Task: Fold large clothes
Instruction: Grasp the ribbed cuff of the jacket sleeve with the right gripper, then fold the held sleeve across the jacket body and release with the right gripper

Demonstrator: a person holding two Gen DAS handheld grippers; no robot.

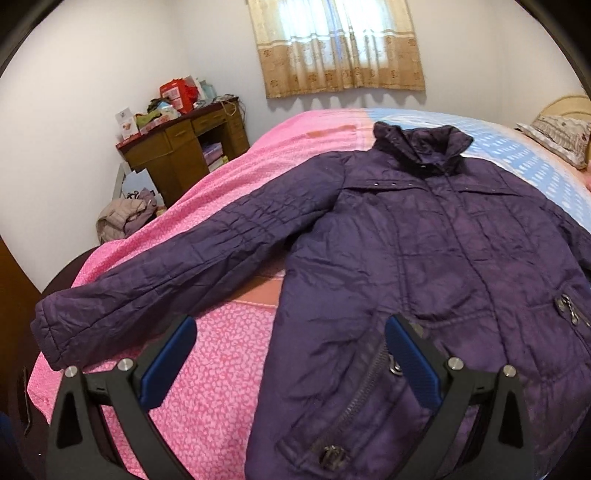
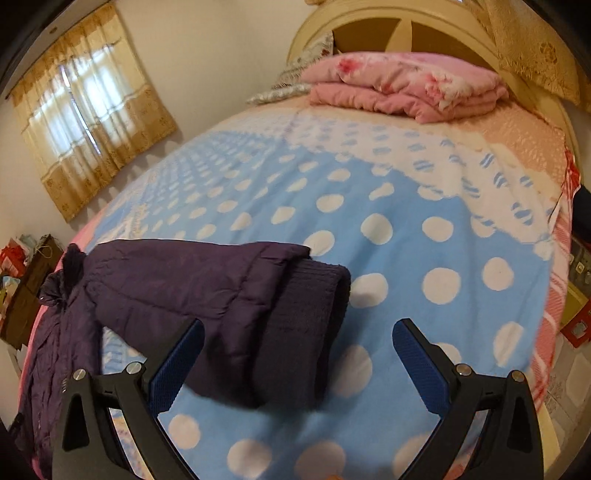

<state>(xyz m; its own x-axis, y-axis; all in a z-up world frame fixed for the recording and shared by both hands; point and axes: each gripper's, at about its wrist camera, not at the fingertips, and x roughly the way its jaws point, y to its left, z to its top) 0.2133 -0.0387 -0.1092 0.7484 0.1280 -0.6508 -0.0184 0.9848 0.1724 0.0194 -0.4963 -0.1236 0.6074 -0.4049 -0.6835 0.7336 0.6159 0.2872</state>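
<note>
Right gripper (image 2: 297, 354): jaws spread wide, nothing between the blue pads (image 2: 419, 369), hovering just above the bed. The right sleeve (image 2: 229, 302) of the purple jacket (image 1: 424, 258) lies directly ahead and slightly left of the gap; its ribbed cuff (image 2: 314, 314) sits nearest the fingers, open end pointing right. The sleeve's long axis runs from the cuff away to the left, back toward the jacket body, so it crosses the jaw line at a slant, not square. Judgement: this gripper is the nearer one for that cuff; a short advance and slight leftward shift would bring the cuff between the pads. Left gripper (image 1: 290, 354): likewise fully open and holding nothing; its right pad hangs over the lower front of the jacket near a zipped pocket (image 1: 369, 384), its left pad over the pink blanket (image 1: 207, 387). The left sleeve (image 1: 159, 273) stretches out to the left of this gripper, cuff at the bed's near-left edge, axis running up and right toward the shoulder. Jacket condition: laid flat, front up, closed down the centre, collar (image 1: 421, 144) at the far end, hem nearest. Fabric is quilted, crinkled, puffy; likely springy when folded. No fold visible yet. Beyond the collar: blue polka-dot blanket (image 2: 369, 206), folded pink quilt (image 2: 406, 88) by the headboard (image 2: 369, 22).
</note>
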